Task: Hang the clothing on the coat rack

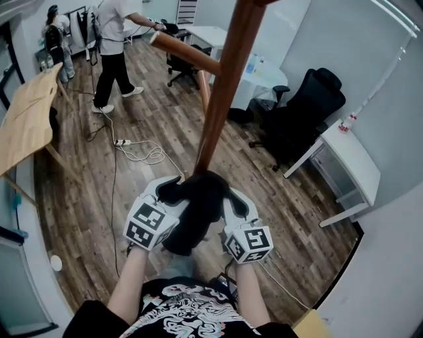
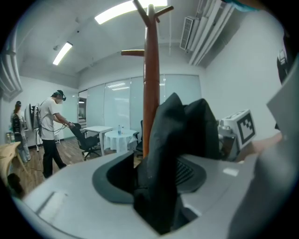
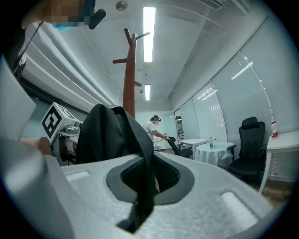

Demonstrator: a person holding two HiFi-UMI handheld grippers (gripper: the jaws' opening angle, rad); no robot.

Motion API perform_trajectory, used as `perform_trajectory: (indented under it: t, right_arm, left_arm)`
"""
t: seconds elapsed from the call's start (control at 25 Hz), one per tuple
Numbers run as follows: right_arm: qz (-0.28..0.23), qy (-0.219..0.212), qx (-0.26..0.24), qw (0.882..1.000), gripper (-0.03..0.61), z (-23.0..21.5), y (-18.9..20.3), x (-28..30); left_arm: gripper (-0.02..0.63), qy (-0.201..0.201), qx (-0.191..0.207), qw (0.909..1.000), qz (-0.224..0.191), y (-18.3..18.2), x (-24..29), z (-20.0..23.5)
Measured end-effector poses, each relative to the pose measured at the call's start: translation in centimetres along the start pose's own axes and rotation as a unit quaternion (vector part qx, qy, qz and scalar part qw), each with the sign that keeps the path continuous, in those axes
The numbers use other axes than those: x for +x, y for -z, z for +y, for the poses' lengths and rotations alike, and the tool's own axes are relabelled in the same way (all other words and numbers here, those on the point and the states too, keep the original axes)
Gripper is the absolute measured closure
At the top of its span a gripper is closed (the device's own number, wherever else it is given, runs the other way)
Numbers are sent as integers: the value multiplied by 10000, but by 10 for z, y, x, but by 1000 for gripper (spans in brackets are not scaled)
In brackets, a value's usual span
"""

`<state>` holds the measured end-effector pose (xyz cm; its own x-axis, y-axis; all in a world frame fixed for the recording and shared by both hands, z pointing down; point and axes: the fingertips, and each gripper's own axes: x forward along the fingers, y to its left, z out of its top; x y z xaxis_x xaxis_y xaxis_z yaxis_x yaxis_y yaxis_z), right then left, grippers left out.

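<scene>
Black clothing [image 1: 198, 214] held before the coat rack [image 1: 225, 86].
The right gripper [image 1: 236, 203] pinches it; the left gripper [image 1: 164, 190] stands open around a fold.

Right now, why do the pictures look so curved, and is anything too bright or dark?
Head view: the lens bows straight lines. Left gripper view: long ceiling strip light blows out; black fabric garment shows no detail. Right gripper view: dark rounded corners.
</scene>
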<state>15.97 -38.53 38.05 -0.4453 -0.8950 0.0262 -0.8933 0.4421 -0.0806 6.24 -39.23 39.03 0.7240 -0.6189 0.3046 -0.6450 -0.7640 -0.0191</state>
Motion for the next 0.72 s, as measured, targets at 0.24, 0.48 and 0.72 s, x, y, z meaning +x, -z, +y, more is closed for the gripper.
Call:
perform_trajectory:
  t: [0.24,0.48,0.72]
  right_arm:
    - [41,37,-30,10000,561,6,1,-12]
    - [-41,145,-22,9999,551,2,-5,-27]
    - [-22,189,-38,9998,551,8,-4,-36]
  left_arm:
    - [342,173,-6,9998,-21,-1,-4,-14]
    - [250,334,-517,9966,-555,-15,-11,-21]
    - [250,271,-453,9973,-504,-10,-17,-26]
